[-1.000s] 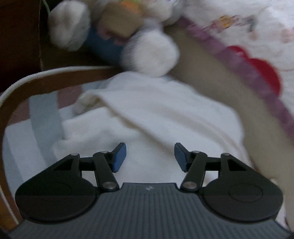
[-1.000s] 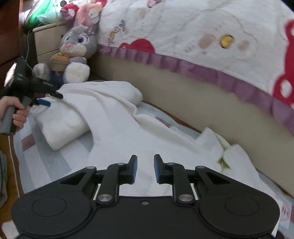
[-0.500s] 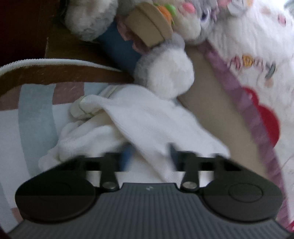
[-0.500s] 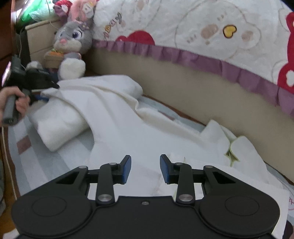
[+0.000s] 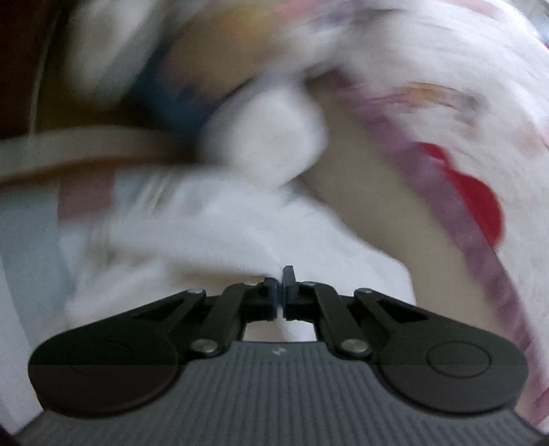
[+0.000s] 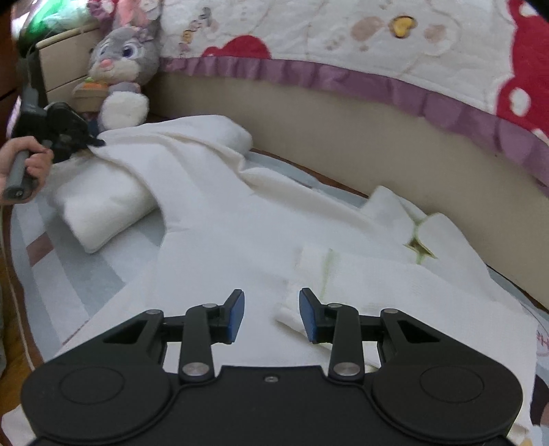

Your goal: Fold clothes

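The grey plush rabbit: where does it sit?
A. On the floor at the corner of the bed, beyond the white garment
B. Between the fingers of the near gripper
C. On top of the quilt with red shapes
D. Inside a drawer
A: the plush rabbit sits upright by the bed's side, beyond the far end of the white garment, below the quilt.

The left wrist view is smeared by motion: the plush rabbit and the bedspread are reduced to streaks. Whether cloth is caught between the shut pads of the left gripper cannot be made out. The hand is cut off by the frame's edge.
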Demonstrator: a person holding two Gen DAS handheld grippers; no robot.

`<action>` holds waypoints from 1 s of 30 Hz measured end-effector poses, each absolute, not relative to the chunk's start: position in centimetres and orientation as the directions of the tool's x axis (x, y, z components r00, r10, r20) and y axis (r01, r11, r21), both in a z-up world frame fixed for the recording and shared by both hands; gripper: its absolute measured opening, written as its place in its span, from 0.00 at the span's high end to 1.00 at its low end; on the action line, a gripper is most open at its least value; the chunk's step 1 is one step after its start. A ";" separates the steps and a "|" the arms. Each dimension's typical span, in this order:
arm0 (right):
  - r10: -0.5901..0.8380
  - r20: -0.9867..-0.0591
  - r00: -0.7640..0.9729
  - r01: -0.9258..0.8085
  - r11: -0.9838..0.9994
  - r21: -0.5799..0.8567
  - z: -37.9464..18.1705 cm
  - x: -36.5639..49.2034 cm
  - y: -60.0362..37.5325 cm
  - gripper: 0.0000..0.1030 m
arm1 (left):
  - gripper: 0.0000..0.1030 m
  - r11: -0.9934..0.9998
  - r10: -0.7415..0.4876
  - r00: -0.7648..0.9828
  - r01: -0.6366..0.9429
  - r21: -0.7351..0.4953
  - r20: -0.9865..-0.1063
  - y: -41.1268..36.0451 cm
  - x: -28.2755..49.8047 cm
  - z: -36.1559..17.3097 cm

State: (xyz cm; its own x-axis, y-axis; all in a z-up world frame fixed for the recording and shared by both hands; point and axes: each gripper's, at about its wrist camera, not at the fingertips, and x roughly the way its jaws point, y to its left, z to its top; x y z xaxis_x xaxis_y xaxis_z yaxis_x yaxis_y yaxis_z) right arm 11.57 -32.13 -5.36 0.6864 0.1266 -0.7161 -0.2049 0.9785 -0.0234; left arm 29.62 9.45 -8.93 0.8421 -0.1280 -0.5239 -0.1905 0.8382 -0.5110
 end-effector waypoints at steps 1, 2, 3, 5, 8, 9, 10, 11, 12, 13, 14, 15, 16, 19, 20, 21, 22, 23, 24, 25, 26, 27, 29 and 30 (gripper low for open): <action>0.119 -0.714 0.690 -0.188 0.982 -0.018 -5.3 11.4 -32.7 0.61 | 0.99 0.879 -0.131 0.860 -0.129 -0.459 -0.493 7.6 29.3 -7.4; 0.111 -0.713 0.693 -0.170 0.985 -0.012 -5.3 11.2 -33.3 0.61 | 0.99 0.895 -0.181 0.875 -0.042 -0.445 -0.448 5.5 28.8 -6.0; 0.103 -0.711 0.696 -0.152 0.988 -0.006 -5.3 11.1 -33.8 0.61 | 0.99 0.900 -0.244 0.883 0.052 -0.434 -0.401 3.2 28.1 -4.7; 0.078 -0.712 0.698 -0.108 0.994 0.002 -5.6 10.8 -35.0 0.61 | 0.98 0.865 -0.413 0.856 0.260 -0.430 -0.312 -1.6 26.4 -2.8; -0.014 -0.706 0.708 -0.061 0.995 -0.081 -6.1 10.3 -35.5 0.61 | 0.98 0.739 -0.652 0.704 0.507 -0.445 -0.282 -9.4 24.0 -2.3; -0.053 -0.699 0.713 -0.058 0.989 -0.134 -6.2 10.0 -35.2 0.61 | 0.97 0.701 -0.701 0.643 0.541 -0.464 -0.309 -11.7 23.4 -3.0; -0.068 -0.692 0.719 -0.072 0.983 -0.171 -6.5 9.7 -34.9 0.60 | 0.97 0.675 -0.733 0.584 0.556 -0.485 -0.350 -13.9 23.1 -4.0; -0.066 -0.686 0.725 -0.086 0.979 -0.185 -6.7 9.5 -34.7 0.61 | 0.94 0.674 -0.738 0.530 0.540 -0.504 -0.418 -15.7 23.2 -5.4; -0.057 -0.685 0.727 -0.103 0.976 -0.191 -7.1 9.3 -34.5 0.60 | 0.89 0.677 -0.735 0.479 0.533 -0.507 -0.479 -17.1 23.3 -6.7; -0.049 -0.688 0.724 -0.116 0.975 -0.191 -7.5 9.3 -34.5 0.59 | 0.88 0.686 -0.724 0.440 0.547 -0.481 -0.532 -17.9 23.6 -7.7; -0.049 -0.695 0.718 -0.121 0.974 -0.193 -7.9 9.3 -34.6 0.59 | 0.87 0.692 -0.707 0.400 0.561 -0.454 -0.583 -18.6 23.8 -8.6; -0.050 -0.701 0.712 -0.124 0.973 -0.195 -8.4 9.3 -34.7 0.59 | 0.87 0.696 -0.687 0.359 0.577 -0.428 -0.632 -19.3 24.0 -9.6; -0.052 -0.704 0.708 -0.124 0.973 -0.197 -8.7 9.4 -34.8 0.59 | 0.87 0.703 -0.667 0.349 0.586 -0.402 -0.659 -19.5 24.3 -10.1; -0.017 -0.696 0.718 -0.143 0.975 -0.171 -8.7 9.9 -35.4 0.59 | 0.68 0.755 -0.634 0.467 0.545 -0.364 -0.617 -16.6 25.4 -9.4; 0.005 -0.694 0.720 -0.156 0.975 -0.155 -8.5 10.3 -35.5 0.59 | 0.62 0.771 -0.624 0.501 0.519 -0.369 -0.600 -15.5 26.0 -9.2; 0.041 -0.695 0.718 -0.187 0.973 -0.135 -8.3 11.2 -35.4 0.59 | 0.62 0.790 -0.605 0.528 0.490 -0.368 -0.596 -14.5 26.6 -9.2; 0.078 -0.695 0.714 -0.217 0.969 -0.114 -8.0 12.0 -35.2 0.58 | 0.62 0.814 -0.574 0.537 0.461 -0.354 -0.619 -13.9 27.4 -9.5; 0.115 -0.696 0.708 -0.249 0.964 -0.094 -7.7 12.9 -35.0 0.57 | 0.63 0.836 -0.539 0.538 0.435 -0.335 -0.648 -13.7 28.0 -10.0; 0.154 -0.703 0.694 -0.287 0.955 -0.075 -7.7 14.0 -34.5 0.51 | 0.65 0.851 -0.513 0.536 0.417 -0.319 -0.670 -13.5 28.5 -10.6; 0.190 -0.713 0.675 -0.329 0.942 -0.060 -7.7 15.0 -33.9 0.45 | 0.65 0.857 -0.503 0.531 0.411 -0.312 -0.682 -13.4 28.8 -11.2; 0.204 -0.723 0.660 -0.364 0.929 -0.071 -8.0 15.7 -33.0 0.42 | 0.65 0.861 -0.494 0.523 0.407 -0.306 -0.694 -13.5 29.1 -11.8; 0.189 -0.737 0.649 -0.392 0.913 -0.111 -8.8 16.5 -32.3 0.38 | 0.65 0.863 -0.488 0.510 0.405 -0.303 -0.708 -13.6 29.2 -12.4; 0.154 -0.766 0.624 -0.447 0.874 -0.189 -10.4 18.2 -30.8 0.37 | 0.65 0.872 -0.460 0.492 0.407 -0.272 -0.739 -14.4 29.2 -13.6; 0.118 -0.793 0.598 -0.467 0.855 -0.224 -11.7 19.1 -30.3 0.37 | 0.65 0.877 -0.443 0.487 0.407 -0.253 -0.752 -14.9 29.1 -14.1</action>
State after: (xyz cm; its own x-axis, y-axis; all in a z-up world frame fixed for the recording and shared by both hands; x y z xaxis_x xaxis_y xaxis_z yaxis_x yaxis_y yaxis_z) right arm 19.10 -30.32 -11.71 0.5981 0.1183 -0.7926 -0.4668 0.8554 -0.2245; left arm 29.13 -14.85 -14.06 0.4871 -0.4434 -0.7524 0.4073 0.8774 -0.2534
